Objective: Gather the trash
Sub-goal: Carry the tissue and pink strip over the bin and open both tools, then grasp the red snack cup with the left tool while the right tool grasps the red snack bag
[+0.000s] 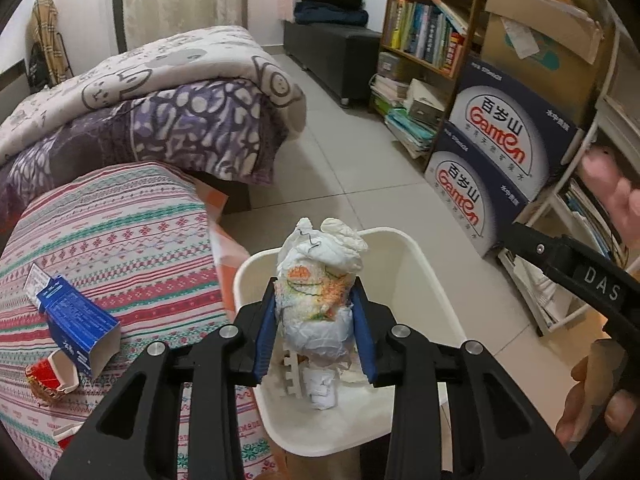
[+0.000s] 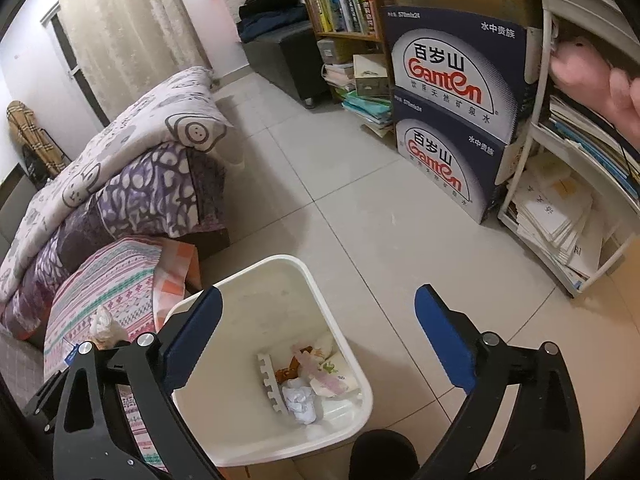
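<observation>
My left gripper [image 1: 316, 320] is shut on a crumpled white plastic bag with orange and green print [image 1: 320, 280], held over the white trash bin [image 1: 416, 248]. The bin [image 2: 240, 280] stands on the tiled floor beside the bed and holds crumpled paper [image 2: 302, 400], wrappers and a white foam piece. My right gripper [image 2: 320, 344] is open and empty above the bin's right side. A blue carton [image 1: 78, 320] and a red and white carton [image 1: 56, 376] lie on the striped bedcover. The left gripper and its bag [image 2: 104, 326] show at the left of the right wrist view.
A bed with a striped cover [image 1: 120, 240] and folded quilts [image 1: 160, 100] lies left. Two stacked Ganten water boxes [image 2: 452, 112], a bookshelf [image 2: 340, 4] and a white rack of papers [image 2: 568, 208] stand right. A dark bench [image 2: 288, 56] stands at the back.
</observation>
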Motion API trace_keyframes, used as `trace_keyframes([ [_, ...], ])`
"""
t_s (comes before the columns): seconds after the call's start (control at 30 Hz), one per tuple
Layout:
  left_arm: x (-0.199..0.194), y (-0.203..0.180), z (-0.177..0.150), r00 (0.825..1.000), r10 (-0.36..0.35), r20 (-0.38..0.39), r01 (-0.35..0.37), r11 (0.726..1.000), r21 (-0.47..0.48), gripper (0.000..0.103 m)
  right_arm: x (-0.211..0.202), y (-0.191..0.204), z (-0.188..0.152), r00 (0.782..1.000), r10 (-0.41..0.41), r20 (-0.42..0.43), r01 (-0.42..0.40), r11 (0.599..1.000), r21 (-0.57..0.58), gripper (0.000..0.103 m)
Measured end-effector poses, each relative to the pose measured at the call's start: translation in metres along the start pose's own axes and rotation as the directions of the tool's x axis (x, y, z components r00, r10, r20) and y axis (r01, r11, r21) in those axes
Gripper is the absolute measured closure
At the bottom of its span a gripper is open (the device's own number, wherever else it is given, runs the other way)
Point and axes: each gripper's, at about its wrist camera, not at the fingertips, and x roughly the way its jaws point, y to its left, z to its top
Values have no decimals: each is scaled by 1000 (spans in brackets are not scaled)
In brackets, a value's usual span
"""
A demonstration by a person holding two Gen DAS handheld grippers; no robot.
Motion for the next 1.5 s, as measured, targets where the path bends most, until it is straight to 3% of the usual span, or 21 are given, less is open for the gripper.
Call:
trace_keyframes([
  [0.13,-2,-3,0,1000,-10,12,10,1000,4,45,-2,2,-1,1000,-7,9,7,1000,-4,9],
  [0.37,-10,2,-1,1000,11,25,-11,1000,1,44,-8,13,-2,999,-23,36,24,999,-36,7],
  [0.83,-28,42,-27,984,178,3,-178,984,-10,31,-11,56,-14,1000,-4,28,8,990,-141,7],
  [0.93,-35,57,-36,973,231,-7,-231,972,-33,22,-8,70,-19,1000,9,5,-8,987,-162,7],
  [1.07,-41,81,-52,953,299,-42,-302,951,-64,19,-4,91,-28,999,24,-27,-29,979,-203,7],
  [1.27,-47,121,-80,900,417,-123,-430,896,-107,18,-1,122,-41,997,45,-60,-59,966,-254,7],
  [1.37,-48,144,-99,879,430,-206,-464,872,-157,18,1,137,-46,996,56,-73,-74,958,-277,7],
  [1.5,-41,167,-119,867,401,-296,-466,862,-197,18,3,156,-53,993,75,-96,-101,950,-296,7],
])
